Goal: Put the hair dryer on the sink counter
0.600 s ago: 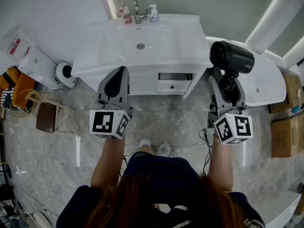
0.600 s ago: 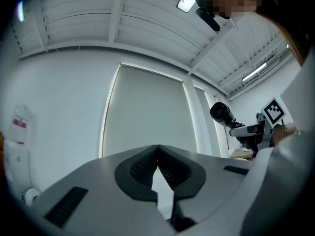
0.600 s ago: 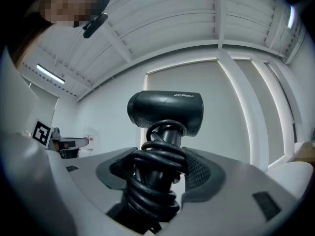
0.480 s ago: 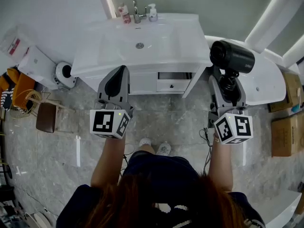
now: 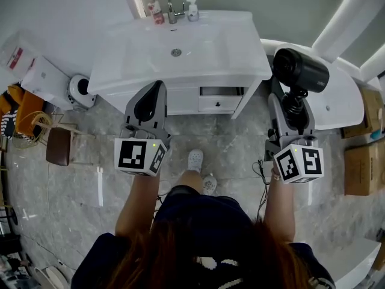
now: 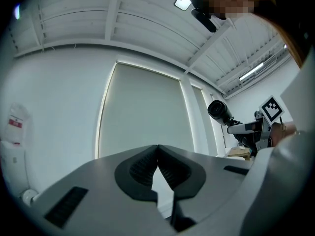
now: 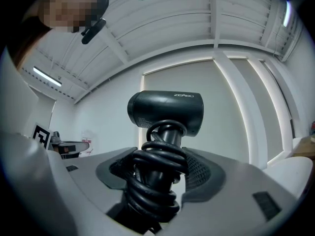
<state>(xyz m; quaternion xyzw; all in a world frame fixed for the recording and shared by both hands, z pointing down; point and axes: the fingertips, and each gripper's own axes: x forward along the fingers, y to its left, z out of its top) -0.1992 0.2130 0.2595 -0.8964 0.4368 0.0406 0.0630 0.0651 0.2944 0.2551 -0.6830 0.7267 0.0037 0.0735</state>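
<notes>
A black hair dryer [image 5: 300,70] stands upright in my right gripper [image 5: 291,114], whose jaws are shut on its handle, which has the cord coiled round it [image 7: 160,181]. The dryer's barrel [image 7: 166,111] sits above the jaws. It hangs in the air to the right of the white sink counter [image 5: 240,44], above the floor and a white tub. My left gripper [image 5: 145,106] is shut with nothing in it, held in front of the vanity below the basin [image 5: 174,52]. In the left gripper view the jaws [image 6: 158,168] touch at the tips and the dryer [image 6: 219,111] shows at the right.
A tap and bottles [image 5: 172,11] stand at the back of the counter. A vanity drawer [image 5: 221,99] is under the counter's right part. A white tub [image 5: 343,104] lies to the right, cardboard boxes [image 5: 363,170] beyond it. A stool [image 5: 59,147] and a toilet [image 5: 81,91] are at the left.
The person has stepped forward: one foot has moved ahead, and the sink counter sits slightly higher and closer in view. Both grippers keep their grip and pose.
</notes>
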